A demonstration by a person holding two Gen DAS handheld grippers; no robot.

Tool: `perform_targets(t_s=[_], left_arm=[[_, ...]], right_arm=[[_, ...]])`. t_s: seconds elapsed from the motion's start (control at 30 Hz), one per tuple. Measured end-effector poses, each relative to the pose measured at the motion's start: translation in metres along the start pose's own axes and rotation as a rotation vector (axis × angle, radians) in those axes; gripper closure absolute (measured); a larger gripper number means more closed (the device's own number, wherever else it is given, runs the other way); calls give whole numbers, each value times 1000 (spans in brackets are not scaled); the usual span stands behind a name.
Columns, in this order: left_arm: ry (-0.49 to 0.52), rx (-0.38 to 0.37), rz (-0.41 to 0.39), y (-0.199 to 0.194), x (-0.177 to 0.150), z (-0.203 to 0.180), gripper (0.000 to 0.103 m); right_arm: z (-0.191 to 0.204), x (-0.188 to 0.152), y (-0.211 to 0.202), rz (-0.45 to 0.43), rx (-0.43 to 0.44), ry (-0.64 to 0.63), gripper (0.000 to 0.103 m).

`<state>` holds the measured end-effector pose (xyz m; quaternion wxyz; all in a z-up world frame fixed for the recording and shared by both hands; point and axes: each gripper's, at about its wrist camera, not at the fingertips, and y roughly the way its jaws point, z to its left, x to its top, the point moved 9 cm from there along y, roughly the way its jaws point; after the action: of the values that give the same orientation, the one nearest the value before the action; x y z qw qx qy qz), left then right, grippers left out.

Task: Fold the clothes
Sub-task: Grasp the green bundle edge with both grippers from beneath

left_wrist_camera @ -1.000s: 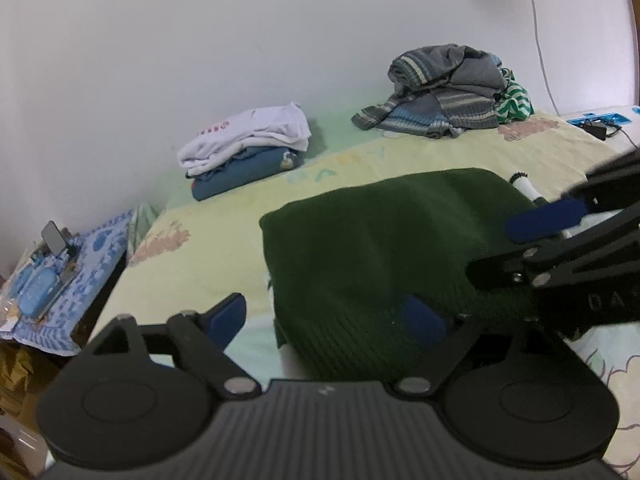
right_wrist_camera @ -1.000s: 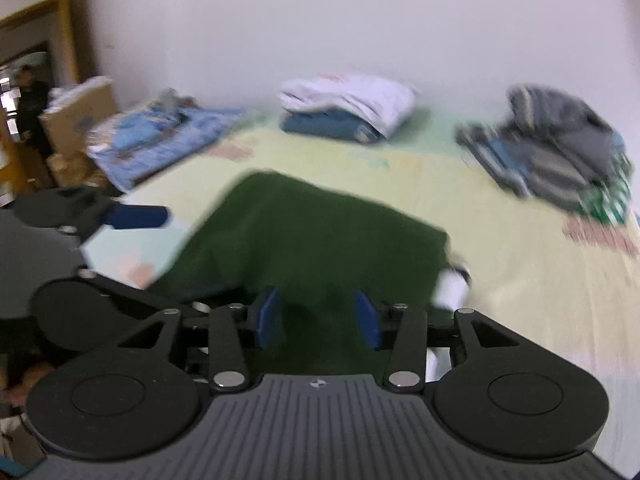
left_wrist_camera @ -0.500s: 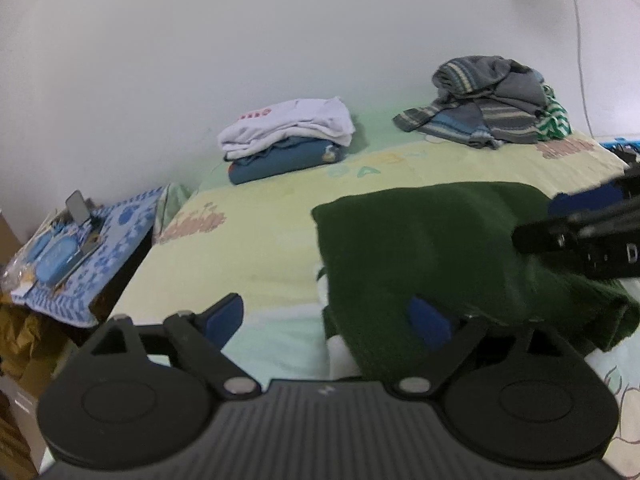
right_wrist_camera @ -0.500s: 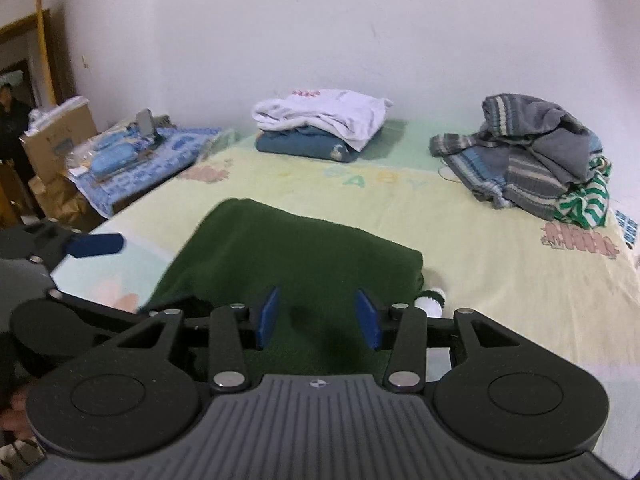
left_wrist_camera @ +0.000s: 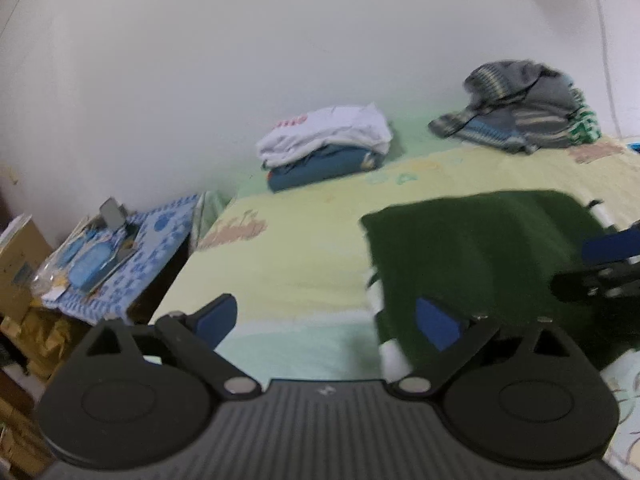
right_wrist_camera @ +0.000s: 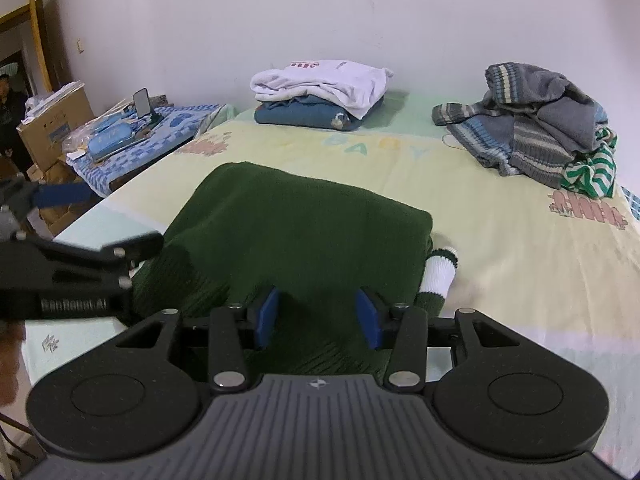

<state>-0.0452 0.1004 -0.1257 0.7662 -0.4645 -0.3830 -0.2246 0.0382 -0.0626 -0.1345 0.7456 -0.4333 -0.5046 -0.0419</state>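
A dark green sweater (left_wrist_camera: 480, 248) lies folded flat on the bed, with a white cuff (right_wrist_camera: 438, 272) sticking out at its right side. My left gripper (left_wrist_camera: 326, 320) hovers by the sweater's left edge. Its jaws are opening wide and grip nothing; only bed sheet and the sweater's edge lie beneath. One of its blue fingers (right_wrist_camera: 64, 196) shows at the left of the right wrist view. My right gripper (right_wrist_camera: 318, 318) stands half open over the near part of the sweater (right_wrist_camera: 300, 220). The pads are apart and not visibly pinching the cloth.
A folded stack, white over blue (right_wrist_camera: 320, 88), sits at the back by the wall. A heap of striped grey clothes (right_wrist_camera: 532, 128) lies back right. Left of the yellow-green bed sheet (right_wrist_camera: 500, 240) are a cluttered blue-cloth side table (left_wrist_camera: 112, 256), a cardboard box (right_wrist_camera: 52, 128) and a person (right_wrist_camera: 8, 112).
My left gripper has swung leftward off the sweater, which now sits further right in its view, and its jaws have spread a little. The right gripper has stayed put over the sweater.
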Motion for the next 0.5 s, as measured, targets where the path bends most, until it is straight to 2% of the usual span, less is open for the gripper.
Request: perform_targets(t_s=[0.17, 0.33, 0.37, 0.4, 0.5], left_arm=[[-42, -26, 42, 10, -5, 14, 6], [12, -26, 7, 17, 8, 26, 6], [18, -34, 0, 18, 10, 29, 5], [16, -53, -3, 21, 11, 33, 4], [15, -138, 44, 34, 3, 36, 3]], right_arm=[[-4, 20, -6, -45, -39, 47, 56], [-14, 62, -28, -223, -130, 94, 56], [-13, 69, -31, -242, -138, 103, 54], [-13, 75, -33, -260, -147, 112, 47], [-8, 74, -22, -165, -121, 119, 44]])
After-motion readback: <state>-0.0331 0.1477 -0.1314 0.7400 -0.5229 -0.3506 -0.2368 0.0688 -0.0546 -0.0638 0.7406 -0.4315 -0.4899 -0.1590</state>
